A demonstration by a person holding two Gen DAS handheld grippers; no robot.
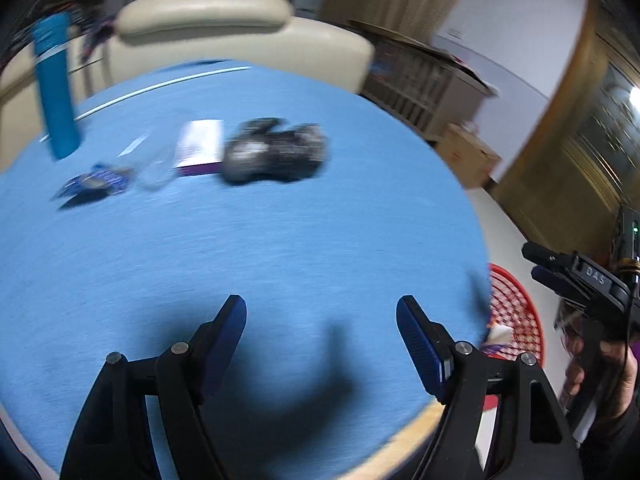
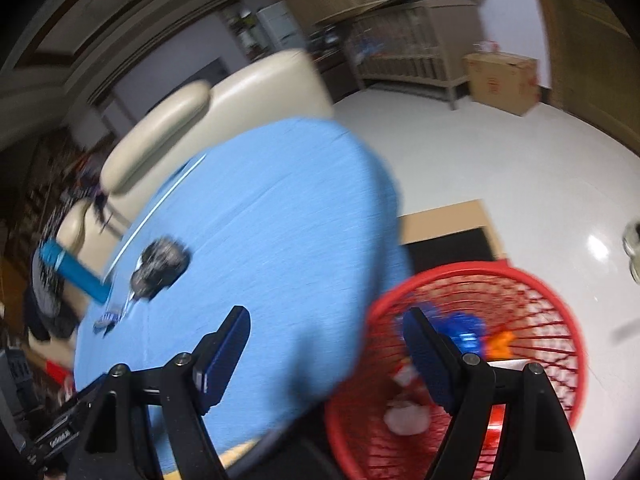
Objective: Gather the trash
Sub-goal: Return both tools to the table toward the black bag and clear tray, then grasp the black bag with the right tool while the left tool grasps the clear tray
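A round table with a blue cloth (image 1: 260,248) holds a crumpled dark wrapper (image 1: 276,152), a white and purple packet (image 1: 200,148), clear plastic (image 1: 154,168) and a small blue wrapper (image 1: 94,182). My left gripper (image 1: 320,332) is open and empty above the near part of the cloth. A red mesh basket (image 2: 532,300) stands on the floor at the table's right, with a blue wrapper (image 2: 460,330) and white scraps (image 2: 404,416) inside. My right gripper (image 2: 326,340) is open and empty over the basket's rim. The dark wrapper also shows in the right wrist view (image 2: 162,266). Both views are blurred.
A tall blue tube (image 1: 56,88) stands at the table's far left. A cream sofa (image 1: 248,36) is behind the table. A wooden crib (image 2: 416,52) and a cardboard box (image 2: 500,80) stand on the white floor. The right gripper shows at the right edge of the left wrist view (image 1: 548,266).
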